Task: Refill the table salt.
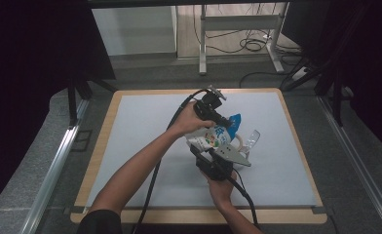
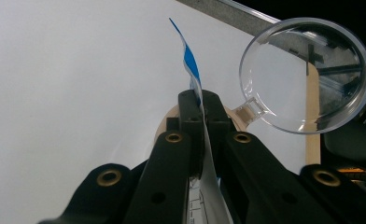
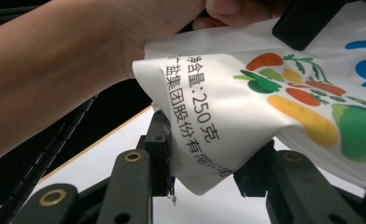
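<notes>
A white packet [image 1: 217, 138] with a vegetable print and a blue top hangs above the white mat between both grippers. My left gripper [image 1: 226, 123] is shut on its thin blue top edge [image 2: 190, 60], the jaws pressed together on the film [image 2: 201, 100]. From below, my right gripper [image 1: 203, 148] is shut on the packet's bottom corner [image 3: 209, 154], its jaws [image 3: 207, 163] squeezing the printed white film. The left hand's forearm [image 3: 78, 70] crosses behind the packet in the right gripper view.
A clear round plastic cup [image 2: 307, 74] with a small tab handle lies on the mat [image 1: 145, 146] just right of the packet [image 1: 251, 139]. A pale wooden ring [image 1: 238, 143] sits under the packet. The mat's wooden table edge [image 1: 199, 215] runs along the front.
</notes>
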Demonstrator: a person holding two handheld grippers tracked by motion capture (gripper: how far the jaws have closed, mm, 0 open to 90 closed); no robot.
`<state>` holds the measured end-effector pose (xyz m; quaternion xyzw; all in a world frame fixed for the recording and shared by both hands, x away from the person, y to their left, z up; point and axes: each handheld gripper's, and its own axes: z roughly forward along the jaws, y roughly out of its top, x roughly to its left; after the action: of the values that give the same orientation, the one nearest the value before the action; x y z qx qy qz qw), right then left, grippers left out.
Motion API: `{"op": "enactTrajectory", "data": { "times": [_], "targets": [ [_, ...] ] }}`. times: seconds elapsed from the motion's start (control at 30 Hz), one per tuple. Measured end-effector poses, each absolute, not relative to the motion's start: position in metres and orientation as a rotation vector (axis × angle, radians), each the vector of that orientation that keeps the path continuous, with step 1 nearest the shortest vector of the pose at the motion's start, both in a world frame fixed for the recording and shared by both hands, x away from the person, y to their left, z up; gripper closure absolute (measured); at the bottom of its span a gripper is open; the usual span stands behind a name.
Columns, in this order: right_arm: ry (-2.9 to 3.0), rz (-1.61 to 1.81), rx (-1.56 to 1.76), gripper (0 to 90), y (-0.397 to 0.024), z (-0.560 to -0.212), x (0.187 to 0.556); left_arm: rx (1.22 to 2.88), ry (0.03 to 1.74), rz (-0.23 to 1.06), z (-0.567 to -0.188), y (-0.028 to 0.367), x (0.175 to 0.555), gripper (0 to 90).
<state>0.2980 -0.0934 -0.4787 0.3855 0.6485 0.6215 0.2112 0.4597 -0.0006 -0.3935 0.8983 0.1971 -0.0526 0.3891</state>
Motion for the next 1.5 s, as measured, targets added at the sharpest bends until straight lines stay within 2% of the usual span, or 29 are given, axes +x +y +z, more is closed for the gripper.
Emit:
{"op": "enactTrajectory", "data": {
  "times": [1.5],
  "targets": [
    [1.797,1.728,1.082,64.2,-0.0914,-0.4783,0.3008,2.290,0.500,-0.142,-0.3960,-0.0009,0.4624,90.0]
  ]
}}
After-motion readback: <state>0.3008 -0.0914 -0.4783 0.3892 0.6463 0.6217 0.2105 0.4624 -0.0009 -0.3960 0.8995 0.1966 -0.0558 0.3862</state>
